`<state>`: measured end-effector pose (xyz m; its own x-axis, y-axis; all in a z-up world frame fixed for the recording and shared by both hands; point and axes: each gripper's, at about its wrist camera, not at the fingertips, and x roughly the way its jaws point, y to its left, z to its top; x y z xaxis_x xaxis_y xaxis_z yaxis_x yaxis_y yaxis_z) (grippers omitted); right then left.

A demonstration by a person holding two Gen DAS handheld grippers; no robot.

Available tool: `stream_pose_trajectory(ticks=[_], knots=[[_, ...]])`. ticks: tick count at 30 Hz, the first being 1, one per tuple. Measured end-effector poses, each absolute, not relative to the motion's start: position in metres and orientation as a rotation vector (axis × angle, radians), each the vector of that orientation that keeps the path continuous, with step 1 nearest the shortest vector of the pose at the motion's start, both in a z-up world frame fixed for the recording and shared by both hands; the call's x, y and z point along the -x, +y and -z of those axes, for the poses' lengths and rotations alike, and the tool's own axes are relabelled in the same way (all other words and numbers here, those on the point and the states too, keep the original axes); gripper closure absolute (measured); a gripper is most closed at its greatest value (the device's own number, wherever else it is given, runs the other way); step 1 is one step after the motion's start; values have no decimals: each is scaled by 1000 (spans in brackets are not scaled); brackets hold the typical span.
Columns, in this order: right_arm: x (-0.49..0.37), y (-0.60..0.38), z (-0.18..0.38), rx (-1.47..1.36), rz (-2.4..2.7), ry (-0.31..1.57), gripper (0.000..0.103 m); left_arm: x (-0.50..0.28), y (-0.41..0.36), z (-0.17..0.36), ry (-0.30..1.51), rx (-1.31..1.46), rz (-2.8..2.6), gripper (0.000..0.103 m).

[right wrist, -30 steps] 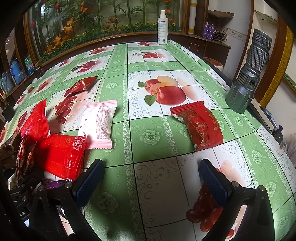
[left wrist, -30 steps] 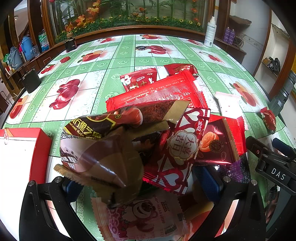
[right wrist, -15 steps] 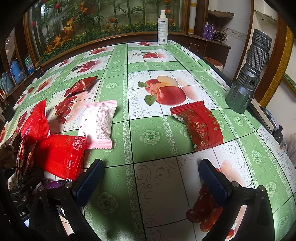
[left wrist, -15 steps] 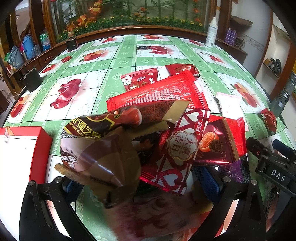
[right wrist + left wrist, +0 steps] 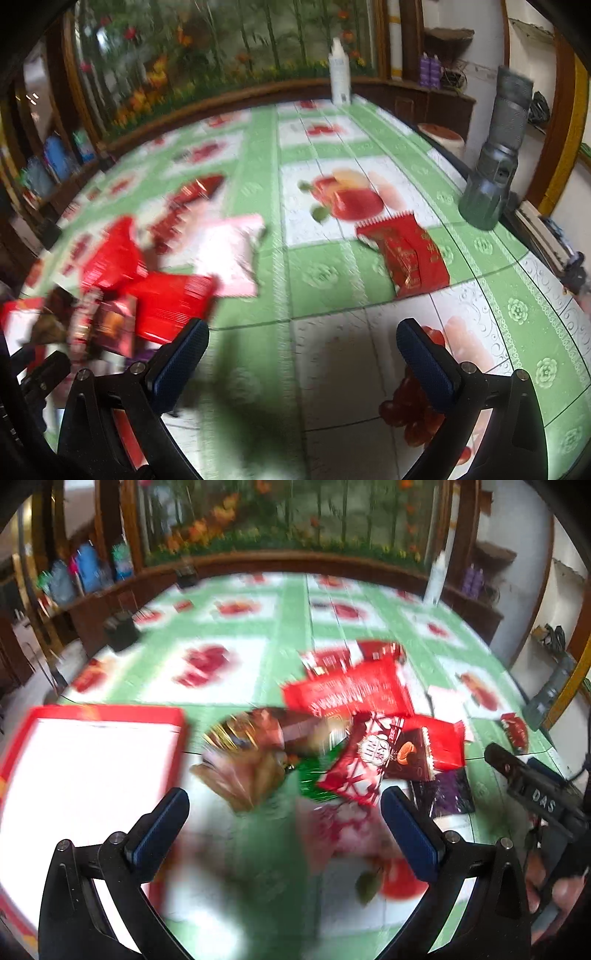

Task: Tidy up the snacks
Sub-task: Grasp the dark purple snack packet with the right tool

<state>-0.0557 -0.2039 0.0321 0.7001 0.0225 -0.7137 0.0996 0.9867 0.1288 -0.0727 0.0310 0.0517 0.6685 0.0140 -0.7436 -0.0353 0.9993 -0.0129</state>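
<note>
While both views blur, the left hand-held gripper gapes wide and empty over a heap of crinkly foil snack packets on the green apple-print counter, beside a red-rimmed white box. Off right, the right hand-held gripper is spread wide too, near 1 red packet.

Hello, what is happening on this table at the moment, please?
A person holds a gripper in each hand over a table with a green fruit-print cloth. Both the left gripper and the right gripper are open and hold nothing. A pile of snack packets lies ahead of the left one, beside a red box. One red packet lies apart, ahead of the right gripper.
</note>
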Motion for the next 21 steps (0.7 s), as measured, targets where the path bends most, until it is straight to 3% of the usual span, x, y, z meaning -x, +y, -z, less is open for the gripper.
stream_pose_trajectory(ticks=[3, 12, 21], knots=[[67, -189, -40, -147, -46, 750, 0, 98, 40, -62, 780, -18, -19, 0], [65, -124, -18, 15, -145, 885, 4, 131, 63, -56, 785, -48, 23, 0], [62, -115, -11, 46, -100, 913, 17, 133, 50, -53, 832, -32, 108, 0]])
